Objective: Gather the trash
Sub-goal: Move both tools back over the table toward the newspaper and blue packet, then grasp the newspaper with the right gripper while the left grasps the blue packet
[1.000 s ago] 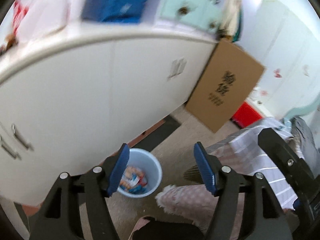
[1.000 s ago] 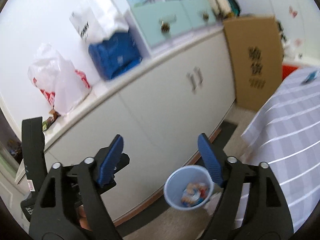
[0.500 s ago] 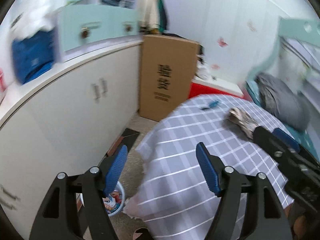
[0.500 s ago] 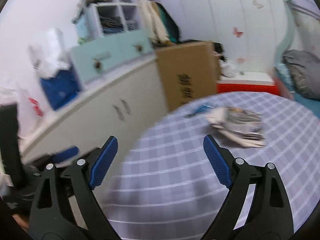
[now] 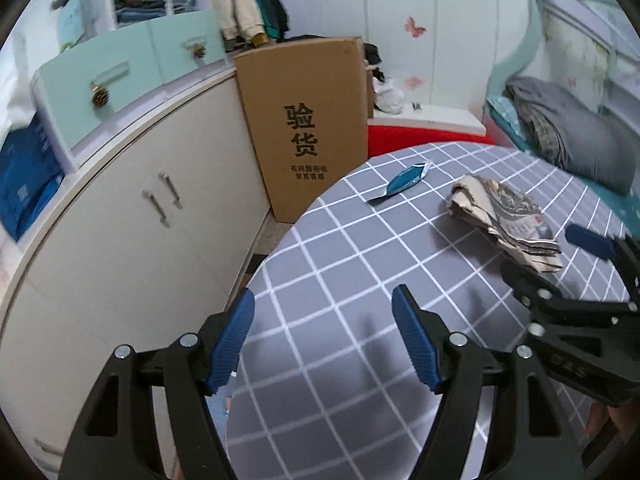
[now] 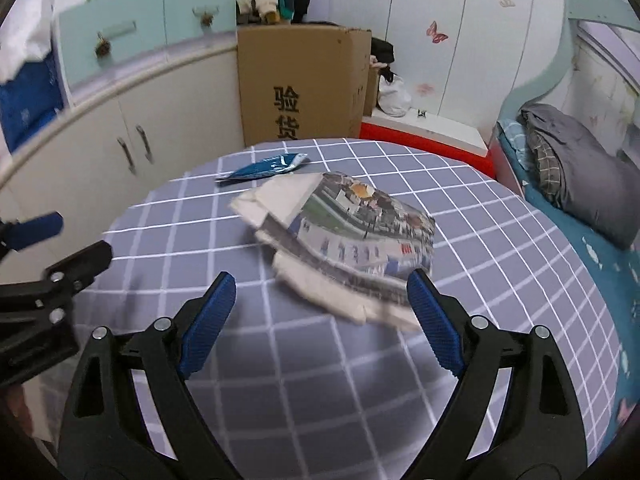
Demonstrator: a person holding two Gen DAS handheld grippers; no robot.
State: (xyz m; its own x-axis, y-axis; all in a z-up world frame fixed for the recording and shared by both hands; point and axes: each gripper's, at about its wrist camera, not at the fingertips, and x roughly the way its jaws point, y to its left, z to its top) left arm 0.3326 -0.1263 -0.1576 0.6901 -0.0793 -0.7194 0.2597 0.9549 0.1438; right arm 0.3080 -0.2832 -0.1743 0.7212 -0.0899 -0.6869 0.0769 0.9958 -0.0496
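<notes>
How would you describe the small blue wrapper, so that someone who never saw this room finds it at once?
Start from the round table with the grey checked cloth. On its far side, toward the tall cardboard box, lies the small blue wrapper. It is flat, shiny and narrow, unlike the larger crumpled newspaper lying nearer to the tongs.

A crumpled newspaper [image 6: 344, 236] lies in a loose, folded heap near the middle of the grey checked worktop [image 6: 500, 240], its printed colour page facing up and pale torn edges sticking out below. Just beyond it, close to the far edge, a flattened blue wrapper [image 6: 262, 170] lies apart from the paper.
</notes>
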